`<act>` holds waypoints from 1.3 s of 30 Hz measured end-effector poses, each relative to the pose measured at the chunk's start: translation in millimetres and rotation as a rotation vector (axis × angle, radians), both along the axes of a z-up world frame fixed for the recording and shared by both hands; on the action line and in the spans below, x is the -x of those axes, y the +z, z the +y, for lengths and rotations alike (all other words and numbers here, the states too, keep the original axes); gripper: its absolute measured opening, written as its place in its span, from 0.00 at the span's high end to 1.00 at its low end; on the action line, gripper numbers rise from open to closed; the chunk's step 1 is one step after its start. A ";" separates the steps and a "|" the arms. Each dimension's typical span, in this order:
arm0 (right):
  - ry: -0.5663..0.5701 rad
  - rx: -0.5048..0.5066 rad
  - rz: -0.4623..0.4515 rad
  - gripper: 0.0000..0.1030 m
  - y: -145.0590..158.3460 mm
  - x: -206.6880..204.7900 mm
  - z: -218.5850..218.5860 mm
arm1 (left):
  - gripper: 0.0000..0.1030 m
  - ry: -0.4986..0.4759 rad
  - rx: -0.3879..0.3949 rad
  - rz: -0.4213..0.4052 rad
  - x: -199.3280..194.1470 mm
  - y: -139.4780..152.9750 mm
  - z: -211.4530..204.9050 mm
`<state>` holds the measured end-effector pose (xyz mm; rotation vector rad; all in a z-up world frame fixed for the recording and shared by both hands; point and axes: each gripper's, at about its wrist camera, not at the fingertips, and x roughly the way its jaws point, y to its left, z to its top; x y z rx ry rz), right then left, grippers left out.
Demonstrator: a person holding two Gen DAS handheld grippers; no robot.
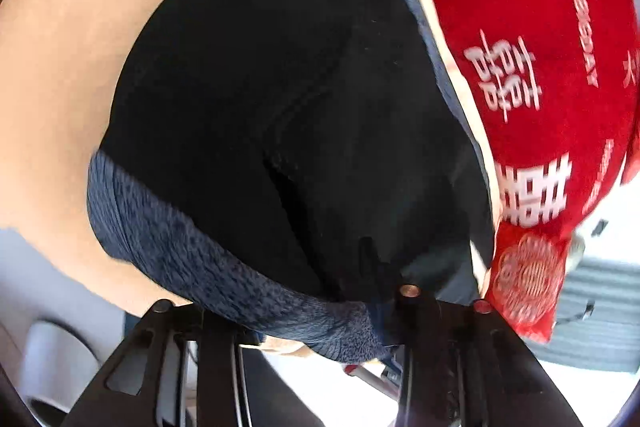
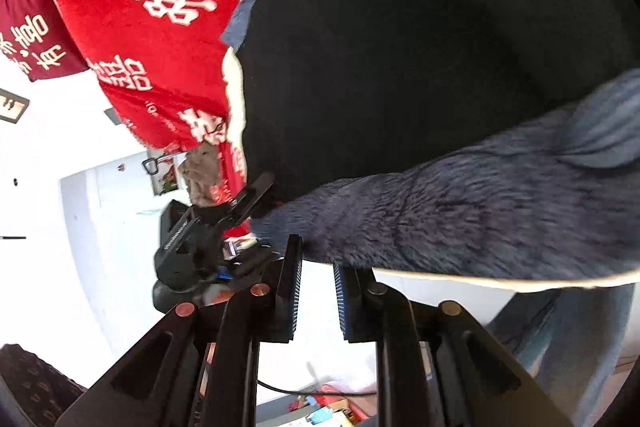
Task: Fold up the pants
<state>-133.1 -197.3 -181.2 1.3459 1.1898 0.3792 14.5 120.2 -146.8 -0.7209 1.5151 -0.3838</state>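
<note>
The black pants (image 1: 280, 107) with a fuzzy blue-grey lining band (image 1: 192, 259) lie on a tan surface (image 1: 60, 67). My left gripper (image 1: 320, 311) is at the near edge of the pants, with the blue band bunched between its fingers; the tips are hidden under the cloth. In the right wrist view the pants (image 2: 400, 47) and the blue band (image 2: 460, 219) fill the upper right. My right gripper (image 2: 316, 267) has a small gap between its pads, right below the band's edge, and nothing shows in the gap. The left gripper's body (image 2: 208, 227) shows beyond it.
A red blanket with white characters (image 1: 540, 67) lies beside the pants, also in the right wrist view (image 2: 152, 7). A white floor and wall (image 2: 60, 187) show beyond the edge of the surface. Some cluttered items (image 2: 328, 411) lie below.
</note>
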 end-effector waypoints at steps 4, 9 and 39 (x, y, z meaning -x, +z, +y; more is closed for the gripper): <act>-0.074 0.051 0.035 0.58 -8.4 28.5 -28.1 | 0.63 -0.094 -0.040 -0.013 -2.4 2.0 -4.9; -0.201 0.039 0.081 0.55 -24.3 58.4 -54.8 | 0.63 -0.137 -0.074 0.009 -4.1 -1.4 -8.9; 0.057 0.176 0.008 0.92 58.7 -206.5 -187.5 | 0.72 -0.050 -0.318 -0.264 -195.1 51.0 -121.3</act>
